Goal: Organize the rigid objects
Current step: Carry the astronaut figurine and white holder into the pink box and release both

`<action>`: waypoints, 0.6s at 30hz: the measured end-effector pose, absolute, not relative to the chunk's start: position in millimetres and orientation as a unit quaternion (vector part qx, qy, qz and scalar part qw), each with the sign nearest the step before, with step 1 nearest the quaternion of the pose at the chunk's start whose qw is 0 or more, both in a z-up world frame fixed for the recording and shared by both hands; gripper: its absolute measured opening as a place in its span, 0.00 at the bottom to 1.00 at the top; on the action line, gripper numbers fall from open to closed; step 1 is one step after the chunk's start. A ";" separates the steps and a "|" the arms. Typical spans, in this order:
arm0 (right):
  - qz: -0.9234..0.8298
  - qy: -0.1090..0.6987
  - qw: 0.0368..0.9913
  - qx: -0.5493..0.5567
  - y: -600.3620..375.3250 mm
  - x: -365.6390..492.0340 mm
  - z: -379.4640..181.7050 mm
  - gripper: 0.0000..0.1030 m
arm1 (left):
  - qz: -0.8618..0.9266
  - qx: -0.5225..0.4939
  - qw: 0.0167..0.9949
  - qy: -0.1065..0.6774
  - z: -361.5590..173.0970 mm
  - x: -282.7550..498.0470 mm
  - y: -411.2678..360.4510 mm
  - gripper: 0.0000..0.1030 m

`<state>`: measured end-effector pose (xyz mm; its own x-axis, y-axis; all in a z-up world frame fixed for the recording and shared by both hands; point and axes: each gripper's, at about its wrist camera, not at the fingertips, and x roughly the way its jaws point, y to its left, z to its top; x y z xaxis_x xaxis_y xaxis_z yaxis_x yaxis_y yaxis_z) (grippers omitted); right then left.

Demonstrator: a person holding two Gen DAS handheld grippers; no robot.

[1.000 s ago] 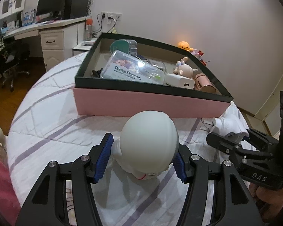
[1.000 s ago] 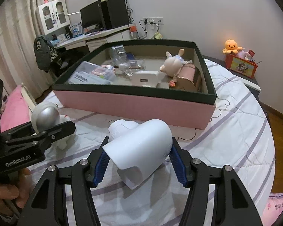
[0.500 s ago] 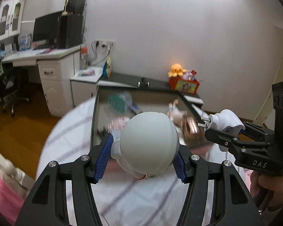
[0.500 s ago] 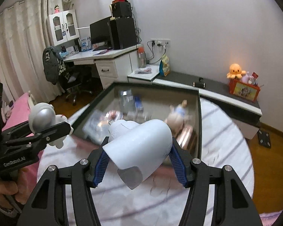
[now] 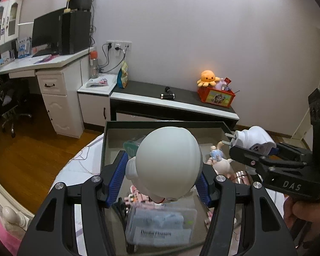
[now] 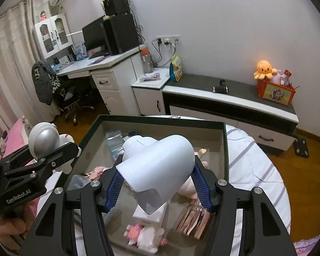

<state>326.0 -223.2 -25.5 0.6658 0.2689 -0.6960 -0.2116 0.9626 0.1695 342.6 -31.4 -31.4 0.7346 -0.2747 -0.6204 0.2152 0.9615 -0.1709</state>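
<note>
- Above the open dark-rimmed storage box [image 5: 108, 128] on the bed, the left tool [image 5: 160, 179] grips a round-headed white plastic astronaut figurine [image 5: 168, 160]; its blue pads press either side just below the domed head.
- Beside it, the right tool [image 6: 157, 183] is closed on a white plastic plug-in device with a curved hood [image 6: 160, 162], pads on its two flanks.
- Both things look light, hard and smooth, so I judge them slippery: the dome gives the pads little to bite on, and a squeeze nearer the neck seems safer.
- The plug's metal prongs [image 5: 229, 138] stick out forward; I would keep hold of the broad body, not the hood's thin edge.
- Inside the box lie a clear dental flosser case [image 5: 160, 224], a small doll [image 5: 219, 160] and a rose-gold ribbed item [image 6: 194, 217], leaving little free floor for setting down.
</note>
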 end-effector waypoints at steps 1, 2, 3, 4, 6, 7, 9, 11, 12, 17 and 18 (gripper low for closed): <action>0.130 0.392 0.910 0.038 -223.6 330.6 -29.2 0.59 | -0.131 -0.043 0.929 0.344 -34.7 347.6 -32.6 0.58; 0.129 0.397 0.908 0.040 -224.3 335.2 -33.8 0.59 | -0.131 -0.044 0.926 0.350 -39.5 352.8 -34.8 0.58; 0.128 0.402 0.906 0.041 -225.0 340.1 -38.6 0.59 | -0.130 -0.045 0.925 0.354 -43.4 356.0 -35.5 0.58; 0.127 0.404 0.905 0.043 -225.5 342.8 -41.3 0.59 | -0.129 -0.043 0.923 0.360 -48.6 361.1 -36.7 0.58; 0.126 0.411 0.902 0.044 -225.7 348.9 -48.2 0.59 | -0.127 -0.042 0.920 0.368 -57.0 367.0 -39.5 0.58; 0.125 0.413 0.901 0.044 -225.8 351.2 -50.0 0.59 | -0.127 -0.042 0.919 0.372 -60.3 369.2 -40.0 0.58; 0.125 0.417 0.899 0.043 -225.5 356.4 -53.5 0.59 | -0.125 -0.041 0.916 0.379 -66.9 374.2 -41.3 0.58; 0.126 0.420 0.898 0.043 -225.1 360.6 -56.0 0.59 | -0.124 -0.038 0.914 0.385 -71.2 379.4 -42.7 0.58; 0.126 0.421 0.897 0.042 -224.5 362.3 -56.8 0.59 | -0.124 -0.036 0.913 0.387 -72.7 380.4 -43.5 0.58; 0.129 0.428 0.894 0.039 -219.7 366.5 -58.9 0.60 | -0.114 -0.019 0.911 0.396 -76.8 382.1 -48.4 0.60; 0.128 0.428 0.894 0.038 -219.4 366.5 -59.1 0.61 | -0.108 -0.013 0.912 0.394 -75.7 381.7 -49.4 0.68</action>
